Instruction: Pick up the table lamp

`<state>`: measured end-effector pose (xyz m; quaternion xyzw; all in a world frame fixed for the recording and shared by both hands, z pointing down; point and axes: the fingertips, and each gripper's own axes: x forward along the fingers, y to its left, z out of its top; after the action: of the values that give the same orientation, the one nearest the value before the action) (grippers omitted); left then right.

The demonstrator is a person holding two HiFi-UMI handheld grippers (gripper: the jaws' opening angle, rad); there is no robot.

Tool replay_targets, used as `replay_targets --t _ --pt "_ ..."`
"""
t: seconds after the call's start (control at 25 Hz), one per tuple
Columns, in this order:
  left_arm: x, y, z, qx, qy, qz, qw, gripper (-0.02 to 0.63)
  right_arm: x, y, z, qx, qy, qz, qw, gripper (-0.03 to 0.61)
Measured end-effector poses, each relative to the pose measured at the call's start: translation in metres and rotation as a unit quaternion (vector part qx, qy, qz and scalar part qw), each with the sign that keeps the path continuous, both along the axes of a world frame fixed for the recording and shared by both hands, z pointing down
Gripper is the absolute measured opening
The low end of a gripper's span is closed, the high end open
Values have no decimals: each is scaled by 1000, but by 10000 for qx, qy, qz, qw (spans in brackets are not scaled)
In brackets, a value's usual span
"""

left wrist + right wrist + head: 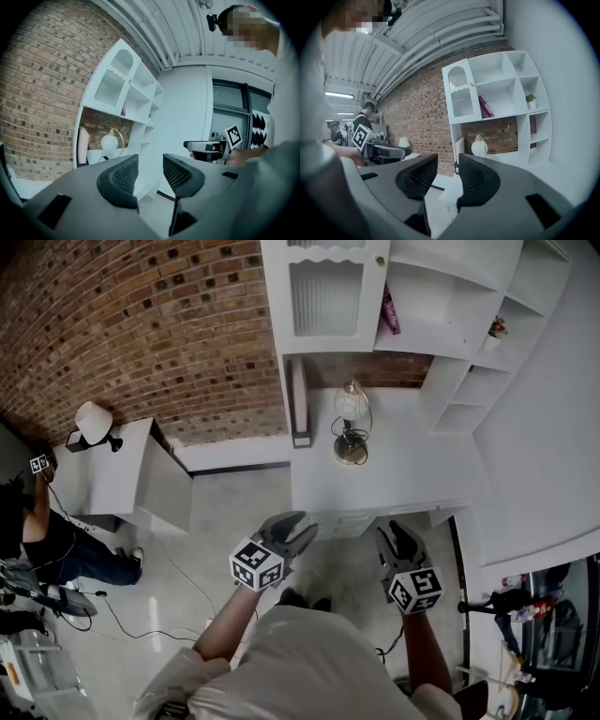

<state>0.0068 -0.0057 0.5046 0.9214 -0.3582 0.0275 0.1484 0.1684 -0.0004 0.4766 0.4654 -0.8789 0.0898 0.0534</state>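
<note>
floor [234, 512] to desk [412, 460]: open | beside lamp [351, 423]: board [299, 399] left, shelves [461, 381] right

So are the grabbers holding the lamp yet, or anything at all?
No, nothing is held. The left gripper and the right gripper both have their jaws apart and empty; the table lamp stands untouched on the white desk ahead.

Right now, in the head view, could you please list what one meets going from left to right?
small white lamp, left gripper, table lamp, right gripper, potted plant

2 claws [302, 525] [392, 532], 2 lamps [351, 407] [93, 421]
</note>
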Motion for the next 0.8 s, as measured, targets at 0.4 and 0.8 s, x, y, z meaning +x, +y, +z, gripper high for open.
replay_targets --t 0.4,0.8 --pt "1 -51 14 -92 -3 39 10000 183 2 -51 13 -115 24 72 9999 153" --pt "3 -148 25 -146 60 335 9993 184 -6 -140 25 -304 169 246 9991 153"
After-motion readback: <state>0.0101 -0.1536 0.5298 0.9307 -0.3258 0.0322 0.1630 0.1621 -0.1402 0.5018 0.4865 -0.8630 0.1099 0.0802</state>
